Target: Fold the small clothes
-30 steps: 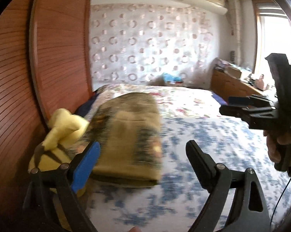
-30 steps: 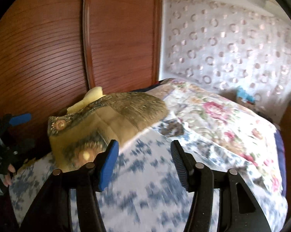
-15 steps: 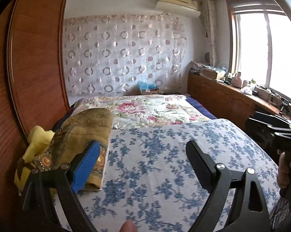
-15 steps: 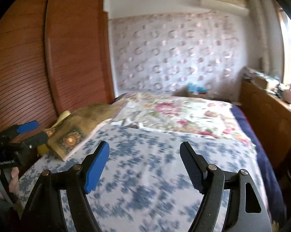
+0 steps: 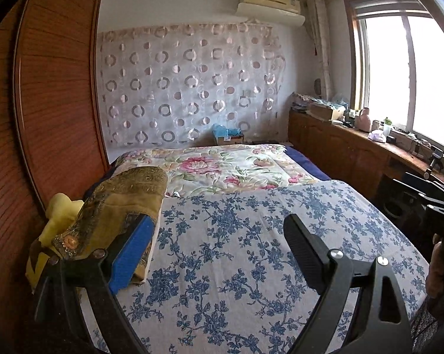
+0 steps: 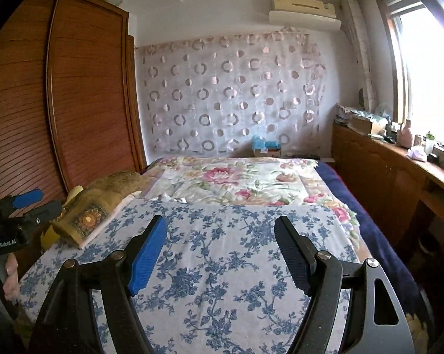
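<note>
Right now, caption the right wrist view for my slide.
Open right gripper above a blue-flowered sheet, brown patterned pillow at the left edge.

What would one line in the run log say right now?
left gripper: open, empty | right gripper: open, empty | brown-gold folded cloth: on bed's left edge | blue-flowered sheet: bare

The yellow cloth (image 5: pixel 63 210) lies mostly hidden under the folded brown cloth (image 5: pixel 124 203), left of the left gripper (image 5: pixel 214 249). To its right, the right gripper (image 5: pixel 428 197) is cut off by the edge, jaws unseen. Windowsill clutter (image 6: pixel 416 143) ahead is too small to identify.
</note>
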### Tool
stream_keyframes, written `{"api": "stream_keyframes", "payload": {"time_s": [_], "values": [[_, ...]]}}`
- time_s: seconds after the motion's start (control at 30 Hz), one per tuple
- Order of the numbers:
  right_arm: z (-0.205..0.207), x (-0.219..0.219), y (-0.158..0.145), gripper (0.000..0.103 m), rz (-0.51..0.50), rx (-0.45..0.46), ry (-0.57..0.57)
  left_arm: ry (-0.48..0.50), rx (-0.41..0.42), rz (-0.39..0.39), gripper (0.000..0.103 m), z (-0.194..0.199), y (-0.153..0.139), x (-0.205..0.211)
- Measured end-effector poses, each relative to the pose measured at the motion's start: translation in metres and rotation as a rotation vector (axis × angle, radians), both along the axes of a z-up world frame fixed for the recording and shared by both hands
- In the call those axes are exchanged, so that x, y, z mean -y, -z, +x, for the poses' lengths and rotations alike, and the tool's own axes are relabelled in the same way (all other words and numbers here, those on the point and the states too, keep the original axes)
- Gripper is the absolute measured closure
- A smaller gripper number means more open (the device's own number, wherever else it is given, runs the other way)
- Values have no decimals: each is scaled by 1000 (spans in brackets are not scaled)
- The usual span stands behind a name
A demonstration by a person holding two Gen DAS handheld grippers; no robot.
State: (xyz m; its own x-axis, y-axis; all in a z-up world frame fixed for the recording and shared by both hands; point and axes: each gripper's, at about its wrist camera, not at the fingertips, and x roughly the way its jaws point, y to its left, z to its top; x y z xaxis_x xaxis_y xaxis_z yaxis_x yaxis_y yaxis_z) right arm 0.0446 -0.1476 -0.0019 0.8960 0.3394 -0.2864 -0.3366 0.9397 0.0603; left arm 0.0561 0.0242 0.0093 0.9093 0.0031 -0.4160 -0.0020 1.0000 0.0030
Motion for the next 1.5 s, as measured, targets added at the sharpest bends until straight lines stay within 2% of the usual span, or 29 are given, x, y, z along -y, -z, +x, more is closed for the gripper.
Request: {"api": "stream_keyframes", "payload": {"time_s": [0.23,1.5], "values": [[7,5,11,26,14,-4,4,1,5,1,12,0,0,3],[16,22,11,26,7,2,-17,-4,14,0,12,-2,-3,8]]}}
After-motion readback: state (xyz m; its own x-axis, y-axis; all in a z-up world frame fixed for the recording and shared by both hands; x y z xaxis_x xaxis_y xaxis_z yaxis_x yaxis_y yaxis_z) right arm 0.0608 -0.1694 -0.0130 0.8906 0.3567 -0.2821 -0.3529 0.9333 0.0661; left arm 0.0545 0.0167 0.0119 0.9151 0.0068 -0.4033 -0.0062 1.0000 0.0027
